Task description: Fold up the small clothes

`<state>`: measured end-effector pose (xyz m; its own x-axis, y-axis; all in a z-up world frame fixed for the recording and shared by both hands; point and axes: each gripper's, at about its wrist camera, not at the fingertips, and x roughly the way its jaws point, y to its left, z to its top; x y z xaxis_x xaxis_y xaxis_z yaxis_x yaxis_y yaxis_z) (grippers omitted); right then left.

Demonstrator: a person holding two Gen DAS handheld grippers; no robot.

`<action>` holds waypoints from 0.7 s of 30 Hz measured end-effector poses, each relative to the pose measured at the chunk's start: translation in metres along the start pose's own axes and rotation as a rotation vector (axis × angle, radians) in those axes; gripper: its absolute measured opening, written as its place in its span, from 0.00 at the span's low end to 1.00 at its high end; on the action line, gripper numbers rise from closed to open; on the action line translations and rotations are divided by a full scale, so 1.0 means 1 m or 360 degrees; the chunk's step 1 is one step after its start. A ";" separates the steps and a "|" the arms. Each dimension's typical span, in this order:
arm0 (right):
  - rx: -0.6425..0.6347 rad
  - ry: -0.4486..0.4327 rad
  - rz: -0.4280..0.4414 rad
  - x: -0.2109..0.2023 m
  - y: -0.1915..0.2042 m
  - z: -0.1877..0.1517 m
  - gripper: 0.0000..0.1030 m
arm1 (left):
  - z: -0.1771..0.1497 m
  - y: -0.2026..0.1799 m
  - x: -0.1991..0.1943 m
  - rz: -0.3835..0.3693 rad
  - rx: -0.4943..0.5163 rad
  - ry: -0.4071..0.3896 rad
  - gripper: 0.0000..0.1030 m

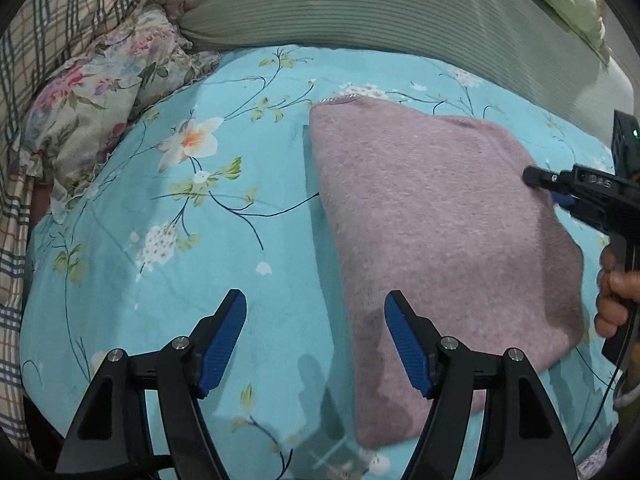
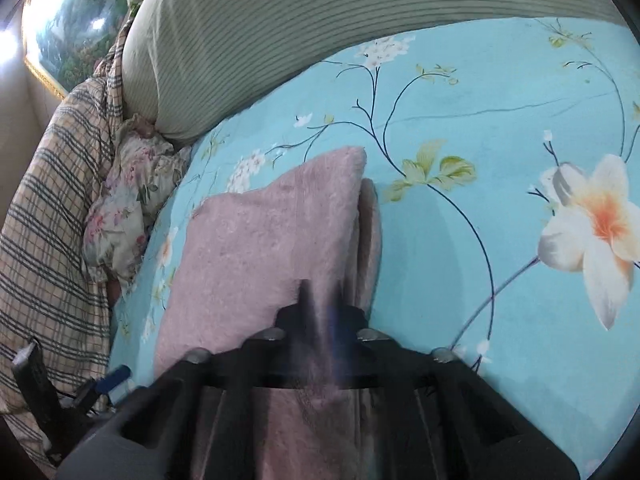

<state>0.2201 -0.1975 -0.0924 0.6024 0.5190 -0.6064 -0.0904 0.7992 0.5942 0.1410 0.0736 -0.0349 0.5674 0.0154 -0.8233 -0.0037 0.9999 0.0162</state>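
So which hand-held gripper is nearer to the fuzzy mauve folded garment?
Right. The right hand-held gripper is shut at the fuzzy mauve folded garment, on its edge. The left hand-held gripper hangs open, straddling its near edge without gripping it.

Soft, even indoor light falls on the bedsheet (image 1: 168,240), with faint shadows just ahead of the left gripper (image 1: 316,344). Bright glare flares at the far upper left of the right wrist view. The right gripper (image 2: 320,312) is smeared by motion blur. Both fisheye views bend strongly and darken at their edges.
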 end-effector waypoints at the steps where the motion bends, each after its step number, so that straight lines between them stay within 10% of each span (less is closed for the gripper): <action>1: -0.0010 -0.0045 0.0021 -0.006 0.002 0.000 0.08 | 0.001 -0.001 0.003 -0.0002 0.0008 0.0002 0.70; 21: -0.0180 -0.0063 -0.0243 -0.055 0.023 -0.036 0.39 | -0.007 -0.012 0.000 0.0062 0.0087 -0.0004 0.71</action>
<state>0.1568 -0.1966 -0.0641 0.6466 0.3785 -0.6623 -0.0829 0.8979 0.4323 0.1349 0.0622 -0.0387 0.5698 0.0545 -0.8200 0.0188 0.9967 0.0793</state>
